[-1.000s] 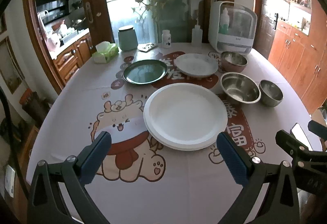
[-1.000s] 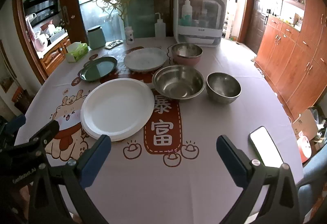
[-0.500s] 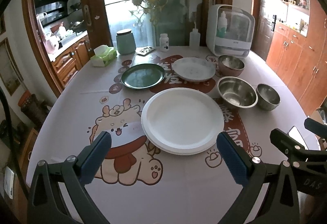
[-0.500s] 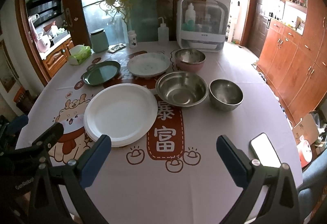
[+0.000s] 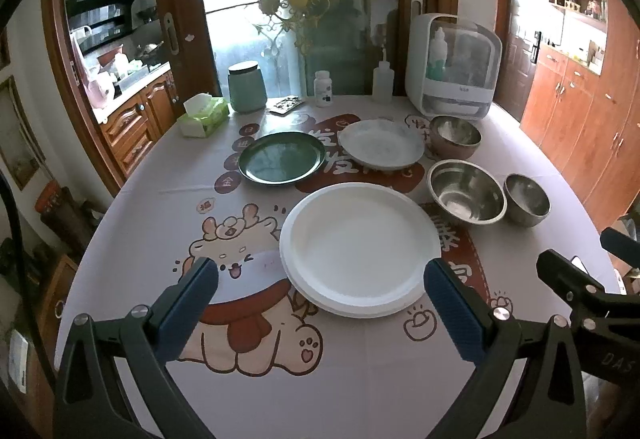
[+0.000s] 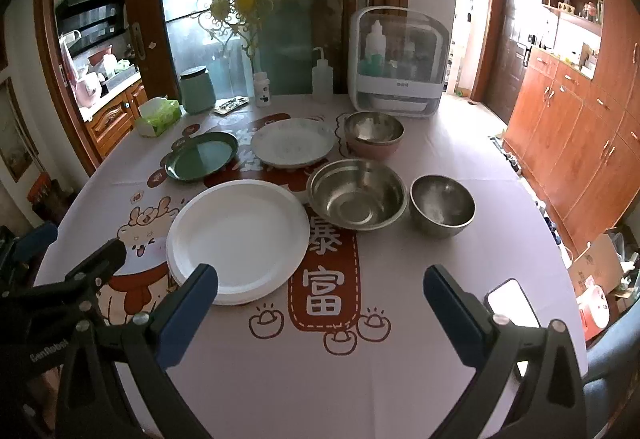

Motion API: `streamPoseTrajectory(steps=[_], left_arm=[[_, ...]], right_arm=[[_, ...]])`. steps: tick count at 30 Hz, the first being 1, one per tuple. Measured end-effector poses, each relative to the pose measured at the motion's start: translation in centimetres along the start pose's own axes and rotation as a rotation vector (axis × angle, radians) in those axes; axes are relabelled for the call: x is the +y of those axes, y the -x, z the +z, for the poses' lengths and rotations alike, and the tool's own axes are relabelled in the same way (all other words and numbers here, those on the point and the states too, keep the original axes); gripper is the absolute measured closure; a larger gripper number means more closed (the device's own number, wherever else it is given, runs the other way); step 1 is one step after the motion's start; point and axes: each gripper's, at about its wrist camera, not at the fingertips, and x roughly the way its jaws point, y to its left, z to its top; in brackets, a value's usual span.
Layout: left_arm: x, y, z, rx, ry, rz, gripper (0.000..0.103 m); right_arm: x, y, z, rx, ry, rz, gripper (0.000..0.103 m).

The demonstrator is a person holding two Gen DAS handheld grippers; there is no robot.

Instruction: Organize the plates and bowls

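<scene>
Both my grippers hover over the near edge of the desk, nothing between the jaws. Left gripper jaws wide, right gripper jaws wide too, blue pads bare.

Phone lies near the desk's near right edge, screen up. Just past my left gripper is a stack of big white plates, near-centre of the desk; I count at least two rims. Right of the stack, almost touching it, sits the large steel bowl, upright. Small steel bowl just beside that one, toward the right edge.

Further back, the dark green plate sits left of centre, with the patterned white plate beside it on the right; rims close, can't tell if touching. Pink-sided steel bowl is right of the patterned plate.

Far edge: tissue box at the far left, green jar, small tray, pill bottle, squeeze bottle, then the white dish cabinet at the far right with bottles inside.
</scene>
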Motion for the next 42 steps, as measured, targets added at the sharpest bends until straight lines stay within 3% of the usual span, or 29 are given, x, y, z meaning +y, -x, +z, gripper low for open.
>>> streamPoseTrajectory(steps=[16, 27, 32, 36, 42], left_arm=[[1.3, -1.1, 2.5, -0.012, 0.026, 0.028, 0.001], [2.9, -4.9, 4.8, 0.028, -0.006, 0.001, 0.001], [3.5, -8.2, 5.6, 0.081, -0.031, -0.047, 0.005], [4.7, -11.6, 6.3, 0.118, -0.027, -0.099, 0.007], [6.0, -16.9, 6.3, 0.196, -0.034, -0.197, 0.007]], right_arm=[[-0.2, -0.7, 1.0, 0.003, 0.000, 0.000, 0.000], [-0.7, -5.0, 4.0, 0.063, -0.006, 0.002, 0.000], [-1.0, -8.6, 4.7, 0.142, -0.030, 0.042, 0.002], [-0.9, -12.1, 4.7, 0.230, -0.046, 0.077, 0.012], [-1.0, -16.2, 4.2, 0.350, -0.094, 0.129, 0.018]])
